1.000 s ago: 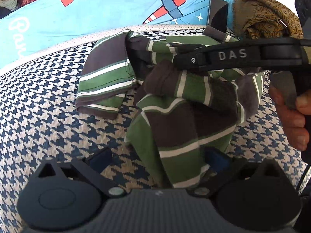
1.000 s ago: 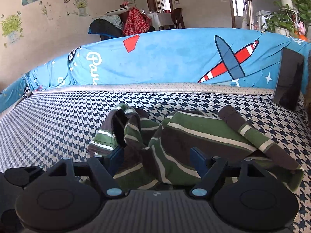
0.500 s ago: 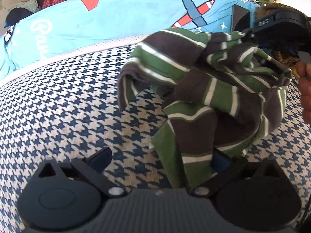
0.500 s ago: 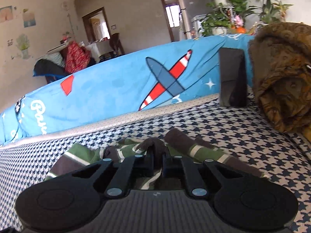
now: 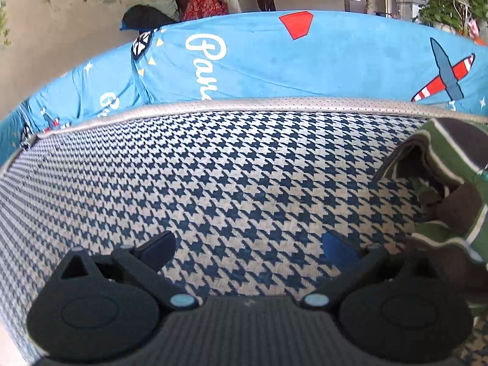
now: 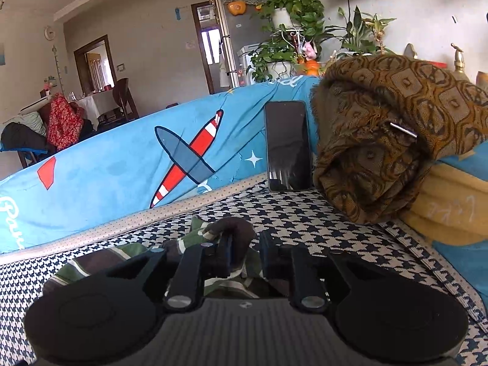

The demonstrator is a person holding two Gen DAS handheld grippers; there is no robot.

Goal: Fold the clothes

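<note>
Left gripper (image 5: pixel 248 248) stood wide over bare houndstooth cushion (image 5: pixel 213 183), nothing between its fingers. Shirt (image 5: pixel 451 189), striped green and brown, lay bunched to the right of that gripper, at the frame's right edge, apart from the fingers. Right gripper (image 6: pixel 245 256) was narrow, jaws opening, a brown fold of the shirt (image 6: pixel 231 231) between them; whether the pads pressed it, cannot tell. Rest of shirt trailed left of the right gripper and under it, long axis roughly along the cushion's back edge. Phone (image 6: pixel 288 146) leaned on the blue cover (image 6: pixel 122 167) beyond the shirt; brown blanket (image 6: pixel 396 134) right of the phone. Likely call: right hand nearer the shirt, left must swing right to take an edge.
</note>
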